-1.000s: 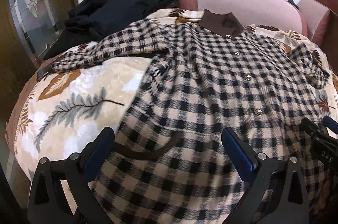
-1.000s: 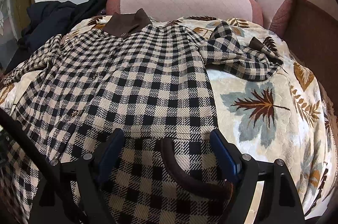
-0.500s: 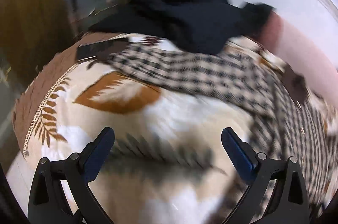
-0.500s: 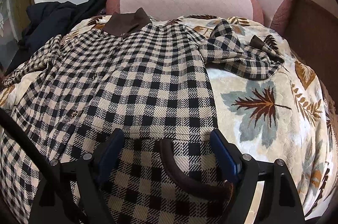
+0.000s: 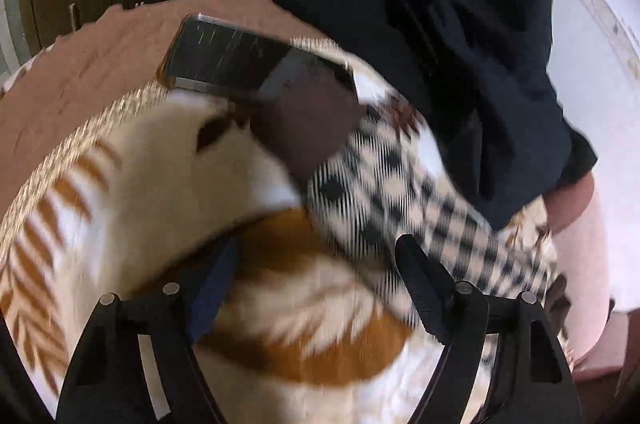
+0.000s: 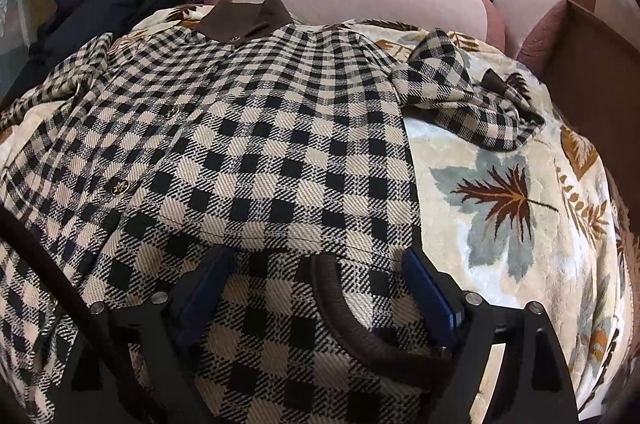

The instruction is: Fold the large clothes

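Left tool (image 5: 316,276) has swung off the coat body to the left sleeve (image 5: 404,191), released, nothing between its fingers; frame is blurred, but it looks lined up near the brown cuff (image 5: 308,127). Right tool (image 6: 312,288) unchanged, spread wide over the hem pocket (image 6: 360,324). Checked coat (image 6: 248,143) lies flat on the blanket (image 6: 500,191). Sleeve fold likely next.

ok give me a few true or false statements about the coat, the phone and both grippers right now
1. The right gripper is open above the checked coat. True.
2. The coat's collar is blue. False: it is dark brown.
3. A phone lies by the sleeve's brown cuff. True.
4. The left gripper is shut on the sleeve. False: it is open, holding nothing.
5. The leaf-print blanket lies on top of the coat. False: the coat lies on it.
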The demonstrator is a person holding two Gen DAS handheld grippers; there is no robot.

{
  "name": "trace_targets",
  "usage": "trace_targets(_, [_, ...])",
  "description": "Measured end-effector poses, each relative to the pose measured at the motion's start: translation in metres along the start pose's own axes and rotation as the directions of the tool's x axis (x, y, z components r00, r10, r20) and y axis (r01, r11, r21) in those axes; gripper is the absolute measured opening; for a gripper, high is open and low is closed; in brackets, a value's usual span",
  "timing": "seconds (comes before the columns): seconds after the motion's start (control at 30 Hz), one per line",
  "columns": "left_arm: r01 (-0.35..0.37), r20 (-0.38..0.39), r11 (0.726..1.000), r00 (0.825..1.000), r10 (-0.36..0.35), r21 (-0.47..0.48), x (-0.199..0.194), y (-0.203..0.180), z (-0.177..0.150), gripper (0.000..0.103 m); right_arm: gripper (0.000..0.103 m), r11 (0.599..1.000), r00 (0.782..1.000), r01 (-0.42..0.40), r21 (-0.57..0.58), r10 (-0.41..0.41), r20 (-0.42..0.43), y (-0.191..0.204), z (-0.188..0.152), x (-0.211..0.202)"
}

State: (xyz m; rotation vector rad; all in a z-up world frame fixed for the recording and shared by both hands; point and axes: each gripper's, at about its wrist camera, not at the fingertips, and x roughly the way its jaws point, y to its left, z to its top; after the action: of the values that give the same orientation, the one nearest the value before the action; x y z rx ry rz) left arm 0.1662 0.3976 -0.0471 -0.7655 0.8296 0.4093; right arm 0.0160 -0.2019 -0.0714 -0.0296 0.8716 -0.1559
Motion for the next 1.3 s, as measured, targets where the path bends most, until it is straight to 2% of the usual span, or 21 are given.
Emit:
trace_targets(0.1, [0.012,-0.001,1.0,1.0,-0.012,-0.011,0.009,0.001,0.013,0.074,0.093,1.0,1.0,-0.006,0.008,0.006,-0.004,0.0,0.001,0.003])
trace_targets(0.13, [0.01,-0.001,1.0,1.0,-0.01,-0.012,0.012,0.001,0.016,0.057,0.093,1.0,1.0,-0.007,0.009,0.007,-0.005,0.0,0.001,0.003])
trace_targets(0.17, [-0.007,-0.006,1.0,1.0,0.007,0.0,0.014,-0.001,0.018,0.024,0.093,1.0,1.0,-0.007,0.01,0.007,-0.004,0.0,0.001,0.003])
trace_targets(0.2, [-0.024,-0.021,1.0,0.999,0.024,0.019,0.017,-0.003,0.021,0.009,0.093,1.0,1.0,-0.006,0.008,0.006,-0.004,0.001,0.001,0.004])
trace_targets(0.23, [-0.035,-0.024,0.999,0.999,0.036,0.026,0.018,-0.005,0.025,0.009,0.093,1.0,1.0,-0.005,0.006,0.005,-0.003,0.001,0.001,0.004])
trace_targets(0.3, [-0.081,0.041,0.997,0.996,0.081,0.011,0.007,-0.002,0.032,0.009,0.093,1.0,1.0,-0.001,0.001,0.001,0.0,0.001,0.001,0.002])
trace_targets(0.4, [-0.185,0.171,0.982,0.969,0.179,0.022,-0.018,0.0,0.047,0.009,0.093,1.0,1.0,0.008,-0.012,-0.008,0.008,0.002,0.002,-0.003])
trace_targets(0.43, [-0.2,0.202,0.98,0.96,0.192,0.016,-0.026,0.003,0.051,0.009,0.093,1.0,1.0,0.012,-0.017,-0.012,0.015,0.003,0.002,-0.006])
trace_targets(0.57, [-0.18,0.217,0.983,0.96,0.179,-0.015,-0.034,0.014,0.058,0.009,0.093,0.998,0.998,0.021,-0.057,-0.018,0.052,0.01,0.004,-0.019])
trace_targets(0.67, [-0.235,0.237,0.971,0.946,0.219,0.041,-0.034,0.003,0.052,0.009,0.093,0.996,0.998,0.011,-0.089,-0.006,0.056,0.014,0.009,-0.022])
trace_targets(0.73, [-0.243,0.255,0.968,0.942,0.219,0.066,-0.037,-0.009,0.046,0.009,0.093,0.996,0.999,-0.004,-0.091,0.009,0.046,0.013,0.014,-0.021])
trace_targets(0.83, [-0.196,0.278,0.975,0.947,0.161,0.102,-0.052,-0.029,0.036,0.009,0.093,0.997,0.999,-0.033,-0.071,0.035,0.026,0.004,0.028,-0.014])
trace_targets(1.03, [-0.017,0.252,0.982,0.967,-0.032,0.191,-0.076,-0.084,0.004,0.009,0.093,0.998,0.998,-0.051,-0.037,0.052,0.018,-0.014,0.052,-0.004])
trace_targets(1.13, [0.076,0.203,0.963,0.971,-0.131,0.257,-0.08,-0.127,-0.022,0.009,0.093,0.998,0.998,-0.049,-0.043,0.05,0.033,-0.02,0.059,-0.003])
trace_targets(1.2, [0.133,0.151,0.942,0.971,-0.187,0.309,-0.081,-0.158,-0.047,0.009,0.093,0.998,0.998,-0.05,-0.04,0.052,0.045,-0.024,0.063,-0.002])
trace_targets(1.3, [0.2,0.062,0.894,0.968,-0.244,0.4,-0.075,-0.206,-0.09,0.009,0.093,0.998,0.996,-0.066,0.008,0.065,0.055,-0.036,0.067,0.003])
